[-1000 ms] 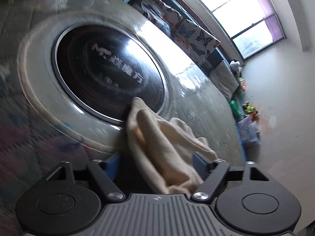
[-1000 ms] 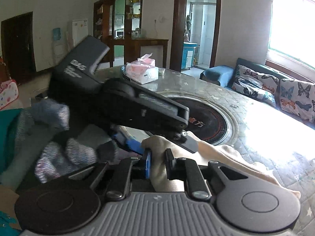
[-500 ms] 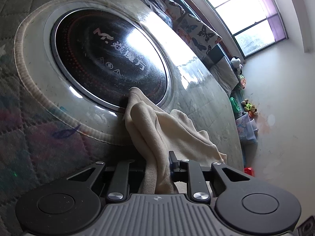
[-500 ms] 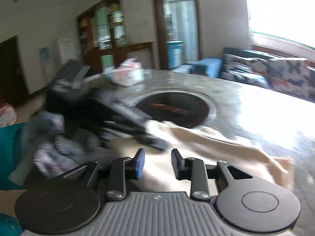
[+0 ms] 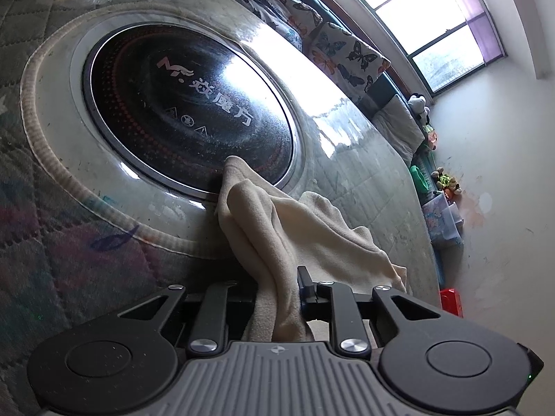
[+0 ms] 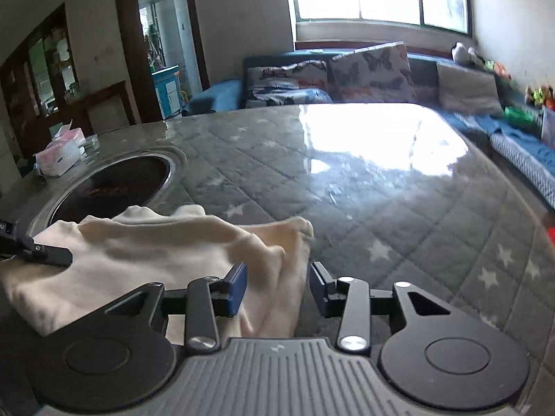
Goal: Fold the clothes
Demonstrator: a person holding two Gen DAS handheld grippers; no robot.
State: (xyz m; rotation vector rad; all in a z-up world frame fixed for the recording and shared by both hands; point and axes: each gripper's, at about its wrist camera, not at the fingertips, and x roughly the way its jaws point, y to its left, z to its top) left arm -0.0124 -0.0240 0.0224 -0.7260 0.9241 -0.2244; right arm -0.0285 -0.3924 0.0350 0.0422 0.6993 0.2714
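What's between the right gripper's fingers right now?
A fold of the cream cloth sits between the right gripper fingers, which stand apart; right wrist view.

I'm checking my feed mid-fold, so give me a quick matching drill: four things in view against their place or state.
1. left hand-held gripper
2. right hand-held gripper
3. tissue box
4. butterfly cushions

A. on the sofa under the window
B. open, cloth between its fingers
C. at the table's far edge, beyond the round black cooktop
D. shut on the cream cloth

Pairs: 1-D, 2-B, 3-C, 4-A
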